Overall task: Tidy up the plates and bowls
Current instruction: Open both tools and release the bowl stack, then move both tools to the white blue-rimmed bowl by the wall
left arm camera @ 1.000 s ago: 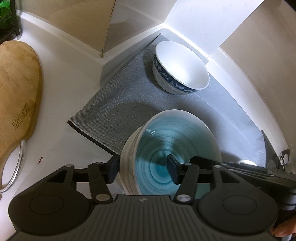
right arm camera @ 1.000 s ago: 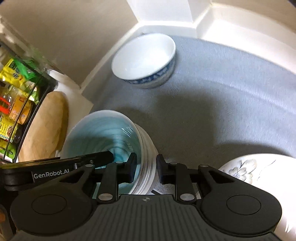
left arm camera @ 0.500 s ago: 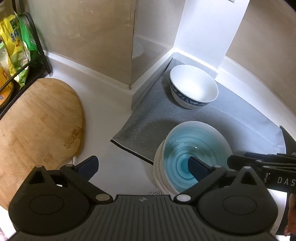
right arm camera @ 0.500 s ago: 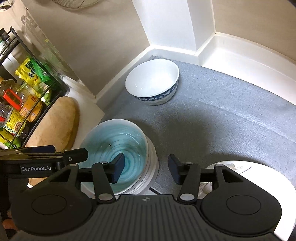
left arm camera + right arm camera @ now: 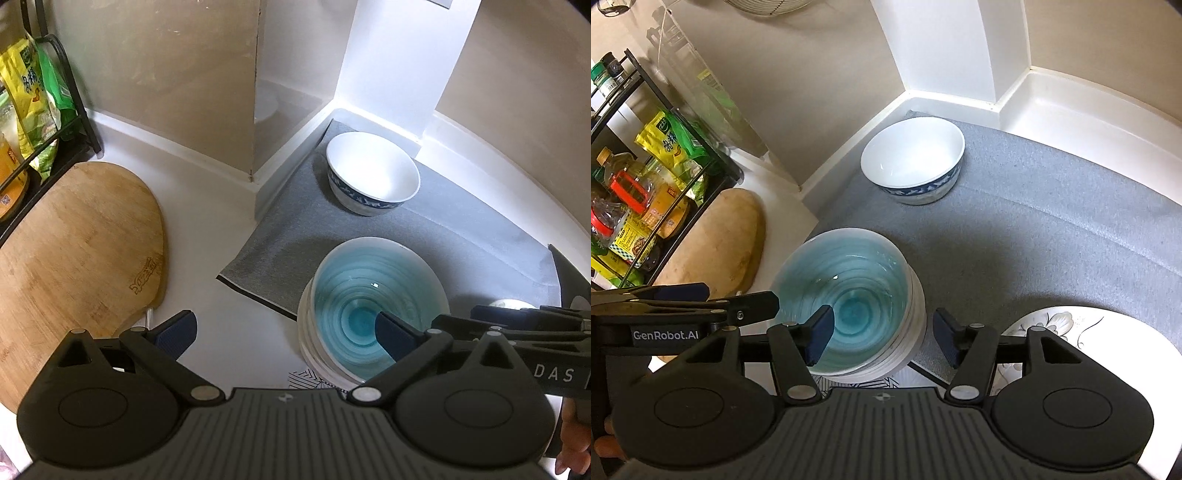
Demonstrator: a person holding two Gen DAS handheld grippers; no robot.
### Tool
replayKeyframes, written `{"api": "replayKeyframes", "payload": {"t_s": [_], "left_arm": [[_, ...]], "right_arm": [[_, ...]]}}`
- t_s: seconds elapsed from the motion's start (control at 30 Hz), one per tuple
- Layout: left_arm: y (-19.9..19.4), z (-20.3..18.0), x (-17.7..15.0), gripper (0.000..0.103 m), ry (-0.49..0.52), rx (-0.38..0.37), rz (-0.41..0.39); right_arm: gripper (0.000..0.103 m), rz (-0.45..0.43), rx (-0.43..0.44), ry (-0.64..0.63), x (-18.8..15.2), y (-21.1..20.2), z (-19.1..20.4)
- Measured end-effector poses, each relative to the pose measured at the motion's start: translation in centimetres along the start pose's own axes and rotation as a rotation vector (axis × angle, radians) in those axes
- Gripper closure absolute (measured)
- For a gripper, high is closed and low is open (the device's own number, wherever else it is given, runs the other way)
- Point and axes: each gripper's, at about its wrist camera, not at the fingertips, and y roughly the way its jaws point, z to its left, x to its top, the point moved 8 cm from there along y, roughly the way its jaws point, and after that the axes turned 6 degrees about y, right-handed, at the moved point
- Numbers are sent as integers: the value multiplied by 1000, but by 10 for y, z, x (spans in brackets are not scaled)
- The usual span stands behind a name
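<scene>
- Wooden cutting board (image 5: 74, 254) lies at nine o'clock on the white counter (image 5: 207, 229), untouched, as it was a second ago; the rack of packets (image 5: 646, 206) stands behind it
- Left gripper (image 5: 284, 328) sits at six o'clock of its own view; a second ago its pads clamped the near rim of the teal bowl (image 5: 373, 302), and its jaws have just been opening to their widest, so now one pad hangs over bare counter and the other over the bowl's inside, touching nothing
- The teal bowl rests at the centre, nested on top of a stack of white bowls (image 5: 916, 314) at the front corner of the grey mat (image 5: 1052, 229); compared with a second ago it looks smaller and farther below both cameras, so both hands have lifted clear of it
- Right gripper (image 5: 882, 338) at six o'clock of its view has just been opening too, to roughly half its span; its pads straddle the stack's right-hand rim from above without pressing it, and it holds nothing
- I judge the bowl's placement done: it sits level and unsupported in the stack
- Blue-patterned white bowl (image 5: 912, 162) stands alone at twelve o'clock near the wall corner, well apart from the stack, probably the next piece to sort
- Flowered plate (image 5: 1082, 332) shows at four o'clock of the right view, partly hidden by the gripper
</scene>
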Motion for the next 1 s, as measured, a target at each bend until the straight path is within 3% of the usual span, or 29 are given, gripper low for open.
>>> {"api": "replayKeyframes", "payload": {"t_s": [0.7, 1.0], "left_arm": [[6, 2, 15, 0, 1, 10, -2], [27, 5, 57, 0, -122, 50, 3]], "right_arm": [[41, -21, 0, 11, 12, 0, -8], [41, -120, -39, 25, 57, 6, -30]]}}
